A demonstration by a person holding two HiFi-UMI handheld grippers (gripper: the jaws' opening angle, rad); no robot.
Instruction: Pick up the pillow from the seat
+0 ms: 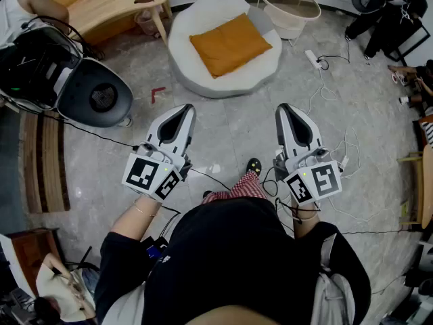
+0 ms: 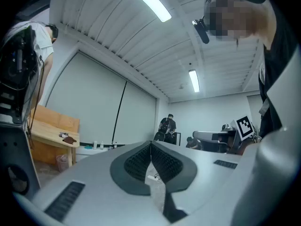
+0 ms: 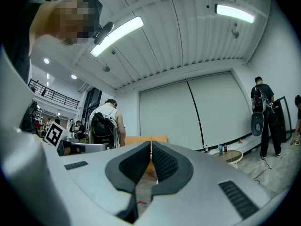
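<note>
An orange square pillow (image 1: 230, 44) lies on a round white seat (image 1: 196, 73) at the top middle of the head view. My left gripper (image 1: 185, 108) and my right gripper (image 1: 283, 108) are held side by side over the grey floor, well short of the seat, tips pointing toward it. Both are shut with nothing between the jaws. In the left gripper view the left gripper (image 2: 151, 145) has its dark pads (image 2: 137, 164) meeting. In the right gripper view the right gripper (image 3: 151, 144) shows pads (image 3: 165, 163) touching, with a sliver of orange beyond them.
A round glass side table (image 1: 291, 5) stands right of the seat, a wooden table (image 1: 108, 5) to its left. A black machine (image 1: 95, 97) sits at left. A power strip (image 1: 313, 59) and cables (image 1: 338, 151) trail across the floor at right. People stand around the room.
</note>
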